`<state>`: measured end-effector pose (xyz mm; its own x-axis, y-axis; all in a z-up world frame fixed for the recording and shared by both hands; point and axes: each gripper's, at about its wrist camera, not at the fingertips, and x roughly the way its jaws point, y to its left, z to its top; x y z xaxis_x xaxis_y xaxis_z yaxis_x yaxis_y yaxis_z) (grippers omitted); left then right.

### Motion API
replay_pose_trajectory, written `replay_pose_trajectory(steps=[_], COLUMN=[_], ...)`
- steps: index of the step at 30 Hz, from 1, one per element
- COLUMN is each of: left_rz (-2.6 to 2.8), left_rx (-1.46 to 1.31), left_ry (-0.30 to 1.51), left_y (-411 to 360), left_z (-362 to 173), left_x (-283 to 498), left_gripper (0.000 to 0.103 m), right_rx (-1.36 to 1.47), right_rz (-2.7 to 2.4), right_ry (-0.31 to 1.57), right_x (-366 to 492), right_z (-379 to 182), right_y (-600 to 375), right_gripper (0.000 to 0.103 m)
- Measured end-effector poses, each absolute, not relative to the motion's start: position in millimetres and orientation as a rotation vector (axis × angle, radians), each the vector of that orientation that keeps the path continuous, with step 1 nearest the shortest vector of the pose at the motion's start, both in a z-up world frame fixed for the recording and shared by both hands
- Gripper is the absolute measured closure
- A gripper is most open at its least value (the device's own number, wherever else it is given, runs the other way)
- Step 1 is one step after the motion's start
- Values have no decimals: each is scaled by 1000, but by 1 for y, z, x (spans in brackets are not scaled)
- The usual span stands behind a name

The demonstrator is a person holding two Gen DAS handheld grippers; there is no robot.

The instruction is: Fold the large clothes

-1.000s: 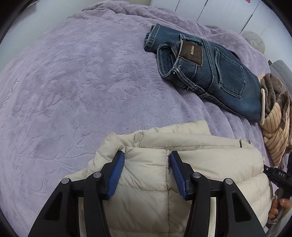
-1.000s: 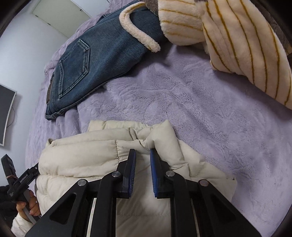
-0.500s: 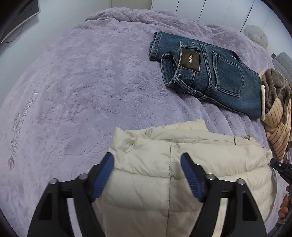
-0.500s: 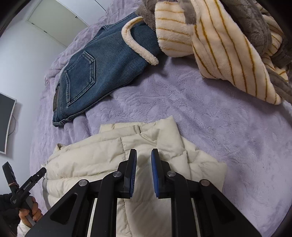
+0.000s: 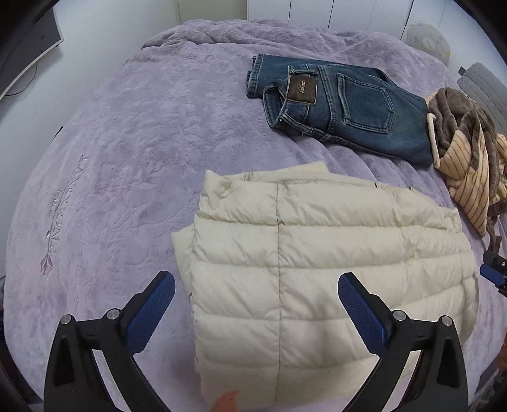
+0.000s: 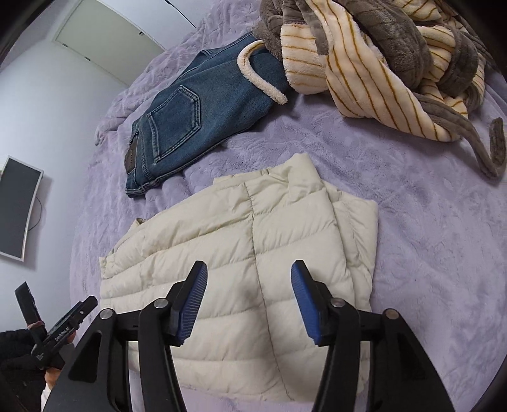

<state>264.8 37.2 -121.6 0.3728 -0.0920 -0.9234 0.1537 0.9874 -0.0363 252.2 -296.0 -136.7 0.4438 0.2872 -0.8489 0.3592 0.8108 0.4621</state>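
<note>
A cream quilted puffer jacket (image 5: 317, 269) lies folded into a rectangle on the purple bedspread (image 5: 126, 158). It also shows in the right wrist view (image 6: 237, 253). My left gripper (image 5: 256, 294) hovers above the jacket's near left part, its jaws opening wide with nothing pinched between the blue pads. My right gripper (image 6: 249, 285) hangs over the jacket's near right part. Its jaws are opening too, clear of the fabric.
Folded blue jeans (image 5: 342, 104) lie beyond the jacket. A crumpled striped cream and brown fleece garment (image 6: 380, 63) is heaped at the far right. A monitor (image 6: 16, 206) hangs on the wall left of the bed. White cupboard doors (image 5: 332, 12) stand behind the bed.
Both grippers let go of the jacket's folded edge, opened, and rose back from it. More of the folded jacket now shows in both views.
</note>
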Motion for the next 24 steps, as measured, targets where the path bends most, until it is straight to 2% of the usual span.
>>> replay_pose_trajectory(steps=[4,14,24], left_rz=[-154,-158,-131], left_rx=[23,-29,-57], left_ry=[1218,1308,1366], left_y=[42,59,75], left_z=[-123,-135,-152], left_x=[244,194,164], left_gripper=[0,0,0], right_rx=[682,821,905], right_rz=[-30,-26,-33], right_ry=[1134,1152,1233], right_x=[230,170,122], right_z=[-131,-131,-158], right_y=[-286,-275,-261], right_gripper=[22,16,15])
